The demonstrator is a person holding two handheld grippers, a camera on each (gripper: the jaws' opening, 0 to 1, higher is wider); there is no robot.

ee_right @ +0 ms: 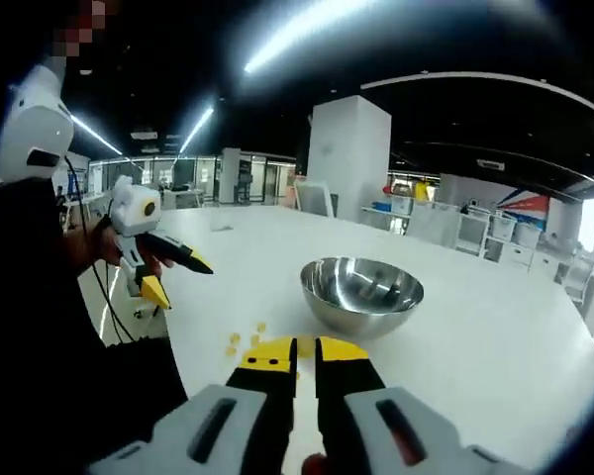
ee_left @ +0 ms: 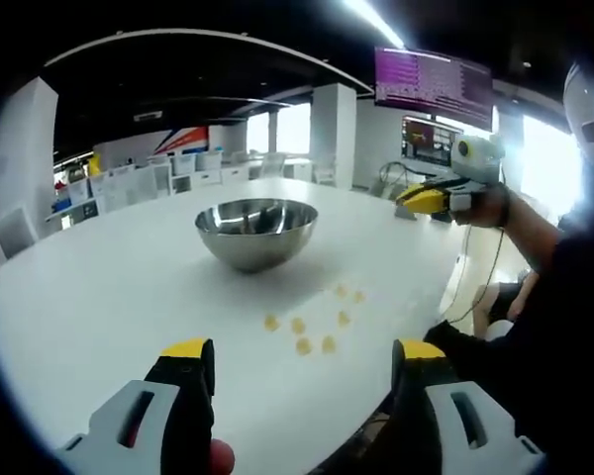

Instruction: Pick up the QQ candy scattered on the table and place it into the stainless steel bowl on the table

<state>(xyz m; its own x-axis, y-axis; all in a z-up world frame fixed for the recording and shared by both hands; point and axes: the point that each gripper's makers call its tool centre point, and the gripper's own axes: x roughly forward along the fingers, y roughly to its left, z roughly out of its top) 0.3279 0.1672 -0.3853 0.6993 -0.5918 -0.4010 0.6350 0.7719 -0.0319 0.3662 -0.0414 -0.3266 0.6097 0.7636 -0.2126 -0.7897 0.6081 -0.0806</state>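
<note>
Several small yellow QQ candies (ee_left: 304, 345) lie scattered on the white table (ee_left: 99, 297), just ahead of my left gripper (ee_left: 305, 356), which is open with nothing between its jaws. The stainless steel bowl (ee_left: 256, 231) stands upright beyond them and looks empty. In the left gripper view my right gripper (ee_left: 423, 201) is held in the air over the table's right edge. In the right gripper view my right gripper (ee_right: 306, 354) has its jaws together with nothing held. It hides part of the candies (ee_right: 235, 338), and the bowl (ee_right: 362, 291) stands ahead. The left gripper (ee_right: 168, 272) hovers at the left, jaws spread.
The person's dark sleeve (ee_left: 535, 346) fills the right side at the table's near edge. White chairs and crates (ee_left: 168, 173) line the far side, with a white pillar (ee_left: 334, 134) and wall screens (ee_left: 431, 84) behind. Bare tabletop (ee_right: 495, 346) surrounds the bowl.
</note>
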